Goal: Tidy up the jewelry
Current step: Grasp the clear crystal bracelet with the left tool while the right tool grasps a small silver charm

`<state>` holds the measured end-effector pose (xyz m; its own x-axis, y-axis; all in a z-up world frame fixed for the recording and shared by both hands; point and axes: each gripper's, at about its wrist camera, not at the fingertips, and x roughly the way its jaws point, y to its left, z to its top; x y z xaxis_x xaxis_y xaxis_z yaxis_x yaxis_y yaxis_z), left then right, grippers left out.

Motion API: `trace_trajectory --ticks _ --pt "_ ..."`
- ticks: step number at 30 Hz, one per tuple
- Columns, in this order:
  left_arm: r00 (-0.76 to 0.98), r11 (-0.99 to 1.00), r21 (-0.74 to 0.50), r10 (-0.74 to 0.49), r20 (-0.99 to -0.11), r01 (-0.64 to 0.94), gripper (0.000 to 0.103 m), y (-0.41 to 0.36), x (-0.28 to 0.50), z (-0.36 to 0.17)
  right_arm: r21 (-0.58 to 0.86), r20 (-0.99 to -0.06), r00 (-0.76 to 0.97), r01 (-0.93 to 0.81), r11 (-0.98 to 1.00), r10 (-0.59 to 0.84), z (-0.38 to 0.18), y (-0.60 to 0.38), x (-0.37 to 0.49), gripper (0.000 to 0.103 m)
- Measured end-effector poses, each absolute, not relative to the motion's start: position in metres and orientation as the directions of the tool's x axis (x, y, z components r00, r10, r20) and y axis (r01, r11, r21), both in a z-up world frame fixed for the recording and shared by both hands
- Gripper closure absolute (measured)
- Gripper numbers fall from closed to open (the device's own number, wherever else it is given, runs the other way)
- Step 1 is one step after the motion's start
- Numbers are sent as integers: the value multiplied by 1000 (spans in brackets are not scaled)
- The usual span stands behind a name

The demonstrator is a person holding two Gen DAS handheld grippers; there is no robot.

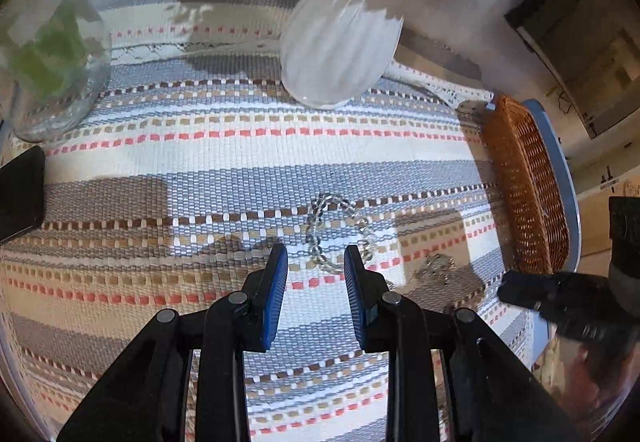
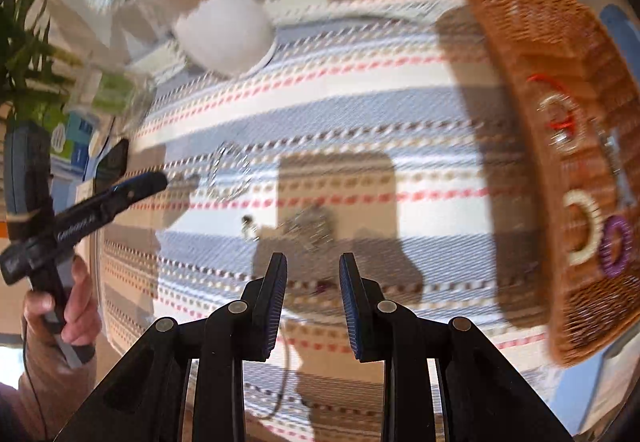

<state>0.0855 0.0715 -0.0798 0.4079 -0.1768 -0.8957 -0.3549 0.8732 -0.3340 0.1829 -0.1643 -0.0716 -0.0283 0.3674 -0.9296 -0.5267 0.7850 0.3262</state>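
Observation:
A clear bead bracelet (image 1: 338,232) lies on the striped mat just ahead of my left gripper (image 1: 316,258), which is open and empty. A small silver chain piece (image 1: 434,269) lies to its right. In the right wrist view the bracelet (image 2: 230,172) lies left of centre and the silver piece (image 2: 310,228) sits just ahead of my right gripper (image 2: 313,264), open and empty. A small earring (image 2: 249,228) lies left of it. The wicker basket (image 2: 532,54) on the right holds a cream ring (image 2: 582,226), a purple ring (image 2: 616,246) and red-and-silver pieces (image 2: 560,114).
A white ribbed vase (image 1: 336,50) with blue fluffy flowers stands at the mat's far side. A glass jar (image 1: 56,74) with green stems stands far left. A black phone (image 1: 20,190) lies at the left edge. The basket (image 1: 524,186) sits at the mat's right edge.

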Motion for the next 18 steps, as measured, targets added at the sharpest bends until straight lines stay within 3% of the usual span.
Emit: trace_trajectory --ticks 11,18 --pt "375 904 -357 -255 -891 -235 75 70 125 -106 343 -927 -101 -621 705 362 -100 -97 151 76" --pt "359 907 -364 -275 -892 -210 75 80 136 -115 261 -952 -61 -671 694 300 -118 -74 160 76"
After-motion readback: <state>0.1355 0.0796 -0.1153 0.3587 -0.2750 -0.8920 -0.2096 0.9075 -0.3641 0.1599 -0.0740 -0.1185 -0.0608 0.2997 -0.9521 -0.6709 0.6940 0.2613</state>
